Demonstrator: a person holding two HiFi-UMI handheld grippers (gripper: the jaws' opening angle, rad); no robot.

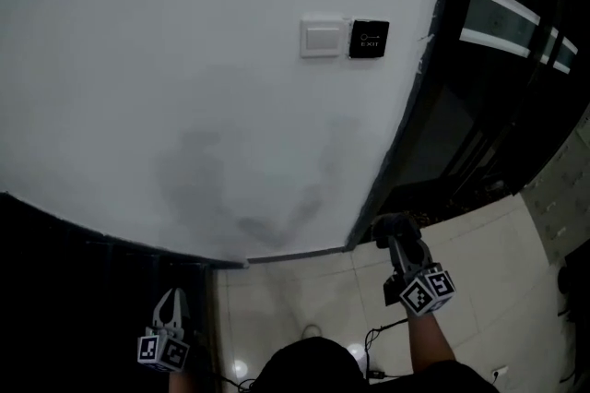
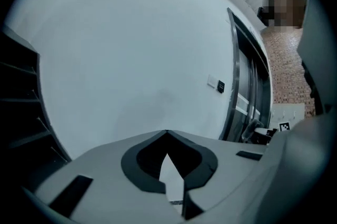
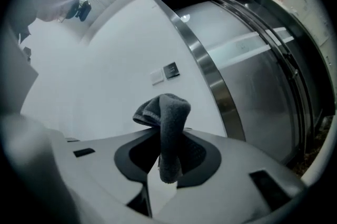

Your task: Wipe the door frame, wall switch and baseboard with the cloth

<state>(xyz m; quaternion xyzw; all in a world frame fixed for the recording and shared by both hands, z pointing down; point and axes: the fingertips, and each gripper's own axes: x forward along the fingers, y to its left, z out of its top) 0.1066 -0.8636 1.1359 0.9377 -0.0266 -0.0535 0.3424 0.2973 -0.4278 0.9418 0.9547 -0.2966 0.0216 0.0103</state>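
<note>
- Cloth (image 3: pixel 167 123): dark grey, pinched between the jaws of the right gripper (image 1: pixel 398 245), folded over above the tips and hanging a little way below them.
- From the head view, low down just beside the bottom of the door frame (image 1: pixel 404 128), close to the floor (image 1: pixel 489 244). Touching the frame or not: cannot tell.
- Right gripper: clamped tight on the cloth, pointing toward the shiny metal frame and the glass door (image 3: pixel 253 75).
- Left gripper (image 1: pixel 172 301): low on the left, well apart from the right one, jaws pressed together at the tips with nothing between them, facing the white wall (image 1: pixel 166 41).
- Wall switch (image 1: pixel 321 38): white, high up on the wall, near the door frame.
- Black button (image 1: pixel 370 39): just beside the switch, on the side nearer the frame.
- Baseboard (image 1: pixel 295 255): thin grey strip where wall meets floor, between the two grippers.
- Faint darker patches (image 1: pixel 207 174) on the wall, under the switch and above the baseboard.
</note>
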